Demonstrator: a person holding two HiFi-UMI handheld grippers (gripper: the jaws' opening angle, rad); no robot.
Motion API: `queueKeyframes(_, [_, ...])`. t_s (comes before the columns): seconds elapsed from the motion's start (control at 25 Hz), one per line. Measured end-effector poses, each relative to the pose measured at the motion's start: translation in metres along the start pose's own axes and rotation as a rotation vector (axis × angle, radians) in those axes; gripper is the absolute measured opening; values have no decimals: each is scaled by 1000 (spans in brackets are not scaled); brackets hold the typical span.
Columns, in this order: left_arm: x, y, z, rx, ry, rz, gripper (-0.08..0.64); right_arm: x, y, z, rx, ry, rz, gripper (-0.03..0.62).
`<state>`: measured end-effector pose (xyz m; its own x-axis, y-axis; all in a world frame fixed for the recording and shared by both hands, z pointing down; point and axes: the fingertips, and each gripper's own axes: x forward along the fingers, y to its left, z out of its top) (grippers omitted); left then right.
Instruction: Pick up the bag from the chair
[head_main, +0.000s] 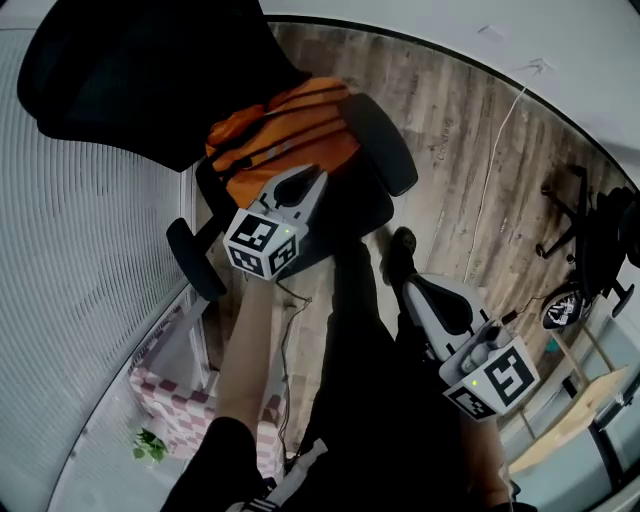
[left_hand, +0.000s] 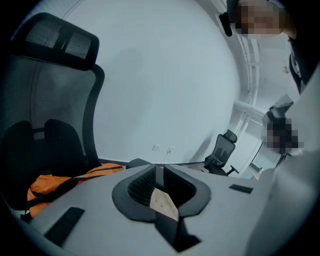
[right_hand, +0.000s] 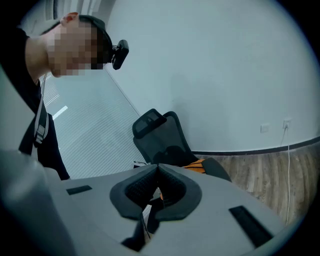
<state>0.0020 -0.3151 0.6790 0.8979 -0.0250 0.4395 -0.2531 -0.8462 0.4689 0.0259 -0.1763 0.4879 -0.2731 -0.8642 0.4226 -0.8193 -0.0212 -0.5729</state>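
An orange bag (head_main: 285, 130) with black straps lies on the seat of a black office chair (head_main: 372, 150), against its mesh back. My left gripper (head_main: 316, 180) hovers over the seat's front, its tips just short of the bag's near edge. In the left gripper view the jaws (left_hand: 159, 168) meet at the tip with nothing between them, and the bag (left_hand: 55, 182) shows low at the left. My right gripper (head_main: 410, 288) hangs lower and to the right, beside the person's leg, away from the chair. Its jaws (right_hand: 158, 166) are also closed and empty, pointing towards the chair (right_hand: 160, 132) and bag (right_hand: 196, 164).
A second black office chair (head_main: 590, 240) stands at the far right on the wood floor. A pink checkered item (head_main: 175, 400) lies low at the left by the window blinds. A wooden desk edge (head_main: 585, 405) is at the lower right. A cable (head_main: 495, 150) runs along the floor.
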Motion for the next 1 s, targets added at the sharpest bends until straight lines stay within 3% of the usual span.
queueKeyframes(0.08, [19,11,-10,14,31,-16,55,4,-9,-7,27,12,-12,20])
queueKeyframes(0.12, [29,16,-15,28,47,-24,112,6,-14,-11,39,19,-17,20])
queueKeyframes(0.16, [37,22,-21,46,65,-30,125,8,-18,-15,51,25,-21,20])
queueKeyframes(0.48, [97,66,-65,223,205,-80,168,26,-50,-30,111,40,-49,20])
queueKeyframes(0.8, [140,108,-93,329,282,-95,268,35,-68,-42,142,52,-68,20])
queueKeyframes(1.0, [160,118,-115,411,378,-105,302,32,-76,-50,169,63,-86,20])
